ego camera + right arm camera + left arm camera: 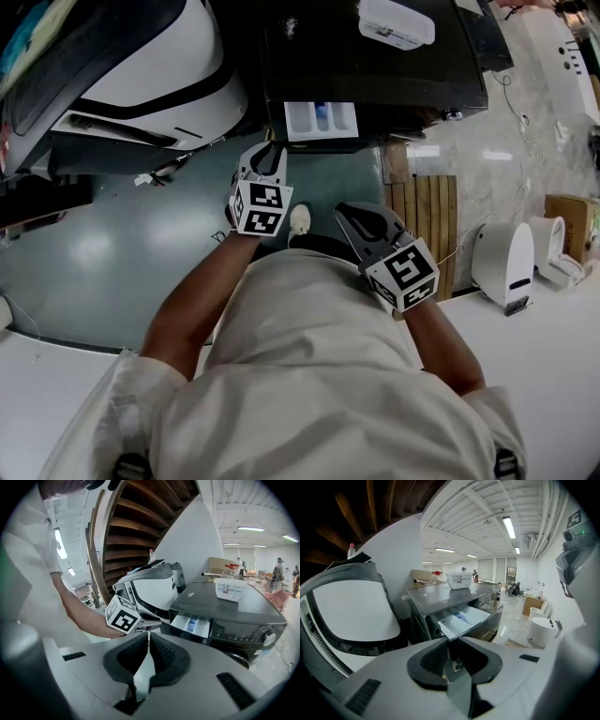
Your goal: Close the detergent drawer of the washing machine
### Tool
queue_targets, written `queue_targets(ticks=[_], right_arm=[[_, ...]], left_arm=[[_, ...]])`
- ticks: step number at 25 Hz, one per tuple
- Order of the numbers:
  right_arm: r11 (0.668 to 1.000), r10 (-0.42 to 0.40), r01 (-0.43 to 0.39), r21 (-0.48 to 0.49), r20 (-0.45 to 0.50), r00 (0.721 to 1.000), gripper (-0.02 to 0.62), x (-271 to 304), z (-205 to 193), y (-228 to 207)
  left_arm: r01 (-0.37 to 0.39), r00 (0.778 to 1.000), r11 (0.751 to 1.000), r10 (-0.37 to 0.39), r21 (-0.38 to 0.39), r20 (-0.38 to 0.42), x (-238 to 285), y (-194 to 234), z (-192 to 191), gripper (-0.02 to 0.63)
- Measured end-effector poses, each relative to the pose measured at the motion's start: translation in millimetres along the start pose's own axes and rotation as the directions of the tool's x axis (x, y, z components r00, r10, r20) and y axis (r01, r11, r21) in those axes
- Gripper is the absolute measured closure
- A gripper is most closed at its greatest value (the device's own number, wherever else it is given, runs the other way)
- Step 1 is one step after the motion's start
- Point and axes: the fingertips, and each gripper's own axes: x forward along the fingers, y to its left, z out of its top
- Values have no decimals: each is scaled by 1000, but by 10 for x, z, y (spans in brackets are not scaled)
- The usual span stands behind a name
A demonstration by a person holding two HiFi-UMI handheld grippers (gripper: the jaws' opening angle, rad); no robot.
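Detergent drawer (322,120) is pulled out of the dark, glossy washing machine (375,56), pointing toward the person. It's a white plastic tray w/ divided bins and a blue insert. It lies straight ahead of the left tongs (274,148), a bit to their right. The right tongs (344,212) are further back, so left is nearer. Both tongs are pinched together and empty. Slide axis runs into the machine front, so the push prob. goes straight along it.

- No word, brand or number can be read anywhere.
- Left gripper (270,150) and right gripper (347,214): each cube bears black-and-white square markers, which are patterns without letters.
- Box (397,22) on the washer (375,66), at 12 o'clock: its label print is too small to read.
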Motion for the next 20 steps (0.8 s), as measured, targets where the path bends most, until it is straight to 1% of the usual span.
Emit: queue_targets(ticks=[16,20], right_arm=[[1000,23,-23,8,9,1000,577,8,-1,-116],[1000,31,-31,-5,20,999,577,-3,33,-168]], left_arm=[[-35,999,999,34,-29,-16,101,102,76,534],[-50,999,998,50,-45,-19,132,135,99,534]])
